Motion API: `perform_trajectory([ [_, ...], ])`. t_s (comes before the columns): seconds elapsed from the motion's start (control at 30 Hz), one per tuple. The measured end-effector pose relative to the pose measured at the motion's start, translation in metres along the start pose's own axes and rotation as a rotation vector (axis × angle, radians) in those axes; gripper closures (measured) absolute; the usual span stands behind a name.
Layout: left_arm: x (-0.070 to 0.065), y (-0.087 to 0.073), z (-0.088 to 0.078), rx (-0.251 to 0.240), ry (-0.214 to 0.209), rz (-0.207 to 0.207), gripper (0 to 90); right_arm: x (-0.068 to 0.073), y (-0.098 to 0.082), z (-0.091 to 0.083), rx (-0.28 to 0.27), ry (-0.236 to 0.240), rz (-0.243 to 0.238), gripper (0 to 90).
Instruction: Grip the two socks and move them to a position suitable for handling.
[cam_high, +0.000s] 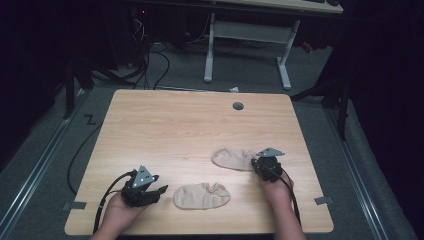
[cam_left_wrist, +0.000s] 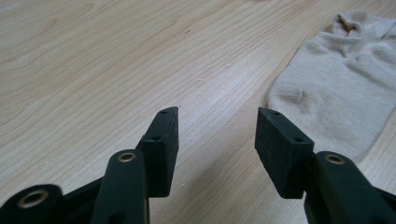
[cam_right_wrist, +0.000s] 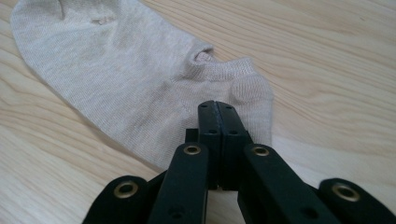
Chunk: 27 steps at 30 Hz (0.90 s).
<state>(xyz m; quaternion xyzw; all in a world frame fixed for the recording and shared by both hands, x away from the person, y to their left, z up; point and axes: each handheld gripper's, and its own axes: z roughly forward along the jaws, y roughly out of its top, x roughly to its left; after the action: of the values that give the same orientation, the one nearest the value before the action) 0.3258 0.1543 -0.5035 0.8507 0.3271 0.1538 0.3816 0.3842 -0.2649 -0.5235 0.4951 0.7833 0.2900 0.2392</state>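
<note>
Two beige ankle socks lie flat on the wooden table (cam_high: 175, 130). The near sock (cam_high: 202, 195) (cam_left_wrist: 336, 88) rests close to the front edge, just right of my left gripper (cam_high: 157, 193) (cam_left_wrist: 217, 112). That gripper is open, its jaws spread over bare wood with nothing between them. The far sock (cam_high: 231, 158) (cam_right_wrist: 130, 79) lies further back and to the right. My right gripper (cam_high: 258, 164) (cam_right_wrist: 218, 105) is at that sock's right end, shut, its tips over the heel part. No fabric shows between its jaws.
A grey round grommet (cam_high: 238, 106) sits in the tabletop near the far edge. Behind the table stand a white desk frame (cam_high: 284, 60) and floor cables (cam_high: 150, 65). Bare wood spreads across the left and far parts of the table.
</note>
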Motion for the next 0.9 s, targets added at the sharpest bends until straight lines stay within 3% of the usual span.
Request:
perform_trajectory([
  [0.47, 0.001, -0.001, 0.003, 0.007, 0.000, -0.012, 49.5, 0.061, 0.025, 0.017, -0.008, 0.128, -0.120, 90.0],
  [0.67, 0.002, -0.001, 0.002, 0.000, 0.005, -0.014, 49.5, 0.075, 0.029, 0.019, -0.002, 0.144, -0.161, 90.0],
  [0.9, 0.006, -0.003, 0.003, 0.001, 0.027, -0.033, 49.4, 0.081, 0.034, 0.023, -0.007, 0.169, -0.180, 90.0],
])
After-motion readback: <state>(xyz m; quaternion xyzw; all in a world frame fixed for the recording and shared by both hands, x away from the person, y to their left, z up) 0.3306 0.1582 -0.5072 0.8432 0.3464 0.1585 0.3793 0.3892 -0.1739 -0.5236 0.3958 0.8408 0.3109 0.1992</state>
